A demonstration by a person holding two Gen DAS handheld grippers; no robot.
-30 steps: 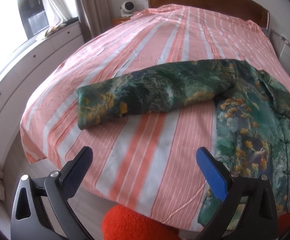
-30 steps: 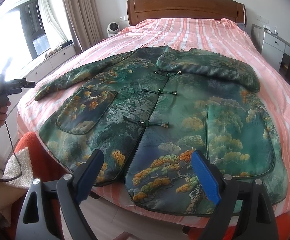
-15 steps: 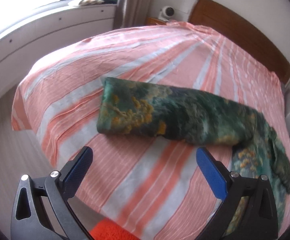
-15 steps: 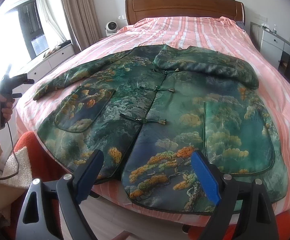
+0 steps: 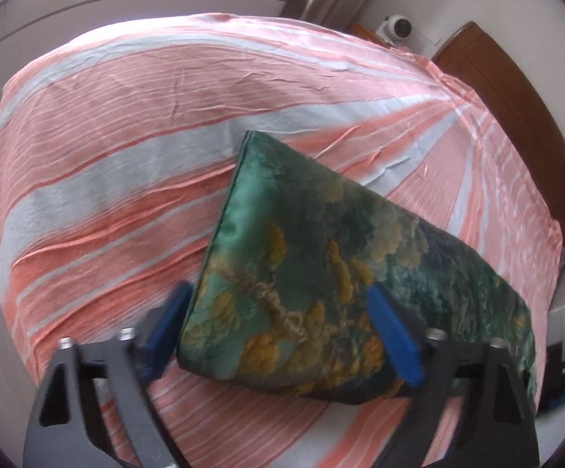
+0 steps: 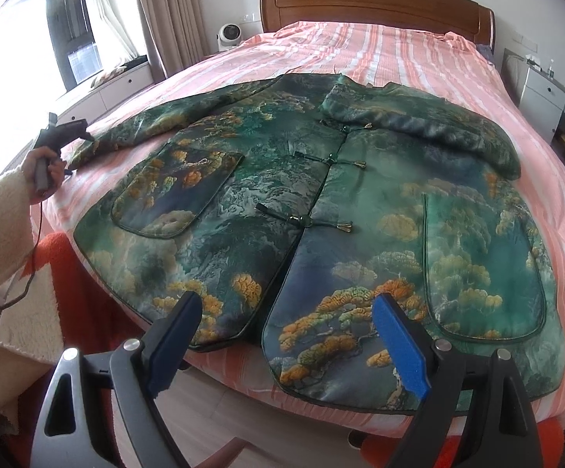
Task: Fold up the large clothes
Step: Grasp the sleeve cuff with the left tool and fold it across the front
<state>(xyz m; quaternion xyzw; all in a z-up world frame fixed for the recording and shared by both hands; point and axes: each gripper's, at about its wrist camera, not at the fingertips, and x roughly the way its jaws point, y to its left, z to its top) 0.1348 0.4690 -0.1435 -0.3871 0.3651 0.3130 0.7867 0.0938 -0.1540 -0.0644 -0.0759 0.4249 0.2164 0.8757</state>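
A green patterned jacket (image 6: pixel 321 202) lies front up, spread on the striped bed. One sleeve is folded across the chest; the other sleeve (image 5: pixel 321 269) stretches out to the left. My left gripper (image 5: pixel 282 335) is open, its blue fingers on either side of that sleeve's cuff end, not closed on it. It also shows in the right wrist view (image 6: pixel 64 132), held in a hand at the cuff. My right gripper (image 6: pixel 286 339) is open and empty, just off the bed's foot edge over the jacket's hem.
The pink-and-white striped bedsheet (image 5: pixel 126 148) covers the bed. A wooden headboard (image 6: pixel 376 0) stands at the far end. A small white fan (image 6: pixel 230 35), curtains and a window bench are at the left. White drawers (image 6: pixel 544 97) stand at the right. An orange stool (image 6: pixel 68 280) sits below the bed edge.
My left gripper has moved forward and down to the sleeve cuff, which now lies between its open fingers. My right gripper has barely moved.
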